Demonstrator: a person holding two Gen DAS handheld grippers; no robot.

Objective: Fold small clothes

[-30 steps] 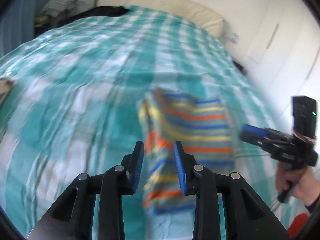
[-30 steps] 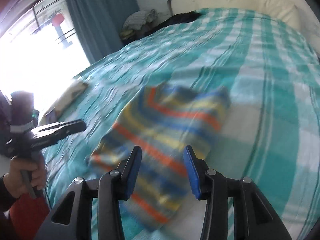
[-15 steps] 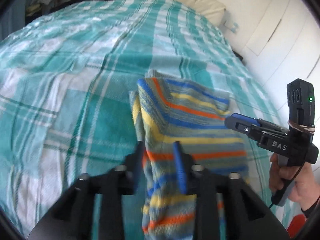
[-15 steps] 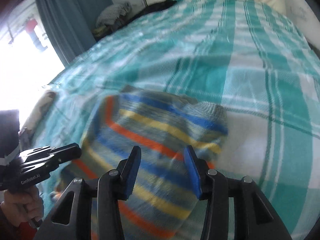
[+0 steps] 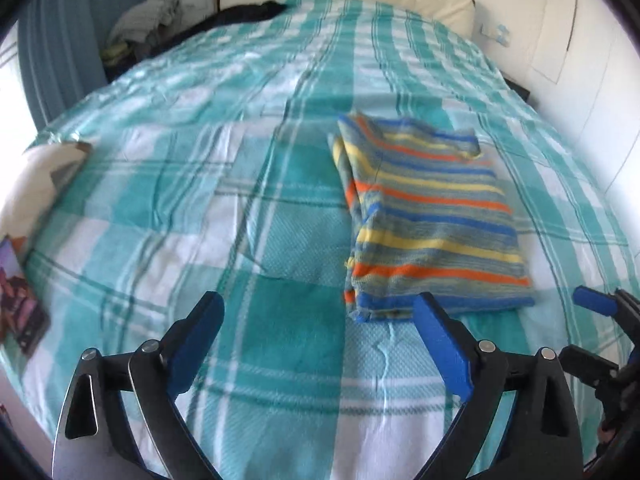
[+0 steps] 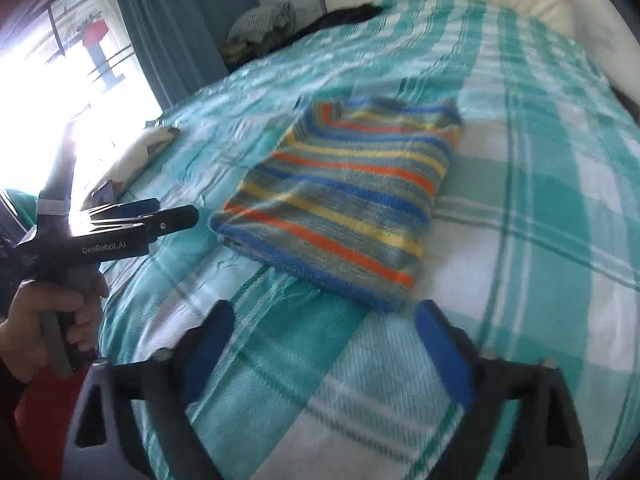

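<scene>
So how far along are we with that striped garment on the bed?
Done: the striped garment lies folded into a compact rectangle on the checked bedspread. In hand: nothing; the left gripper and right gripper are opening, empty, just short of it. Left: no other loose garment is clearly visible nearby.

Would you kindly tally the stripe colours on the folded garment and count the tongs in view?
Stripe colours on the folded striped garment: 3 (orange, blue, yellow, on grey-green)
Tongs: 2, left tongs and right tongs, both opening, nothing between them
Total: 5
</scene>
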